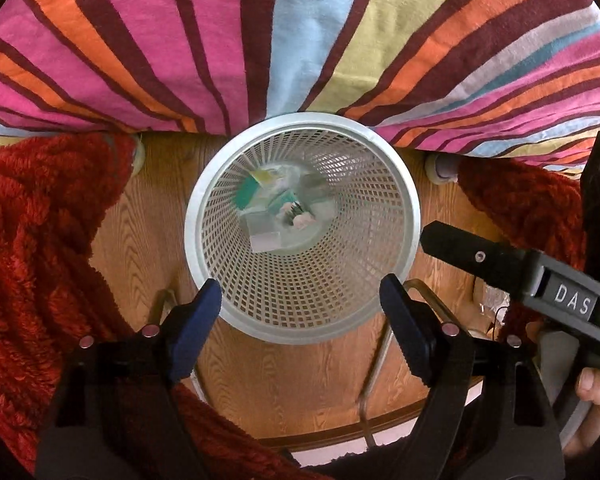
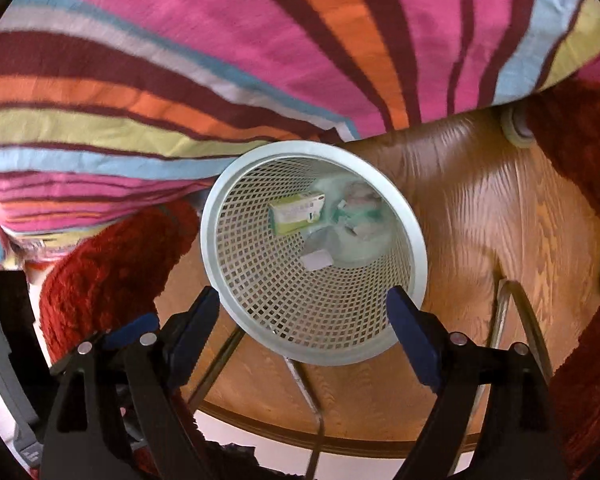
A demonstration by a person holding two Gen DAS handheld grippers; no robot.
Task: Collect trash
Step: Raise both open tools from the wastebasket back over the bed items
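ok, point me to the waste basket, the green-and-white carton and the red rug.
waste basket (image 1: 414,216), left wrist view, right rim.
green-and-white carton (image 2: 296,213), right wrist view, printed face.
red rug (image 1: 32,236), left wrist view, pile.

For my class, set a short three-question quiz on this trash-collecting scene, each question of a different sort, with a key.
1. True or false: the left gripper is clamped on a piece of trash.
2. Multiple choice: the white mesh wastebasket stands on A) the striped fabric, B) the wooden surface, C) the red fluffy blanket.
3. Fill in: the small green and white box lies ____ the wastebasket.

Key
1. False: both the left gripper and the right gripper are open and hold nothing.
2. B.
3. Inside, with other scraps.
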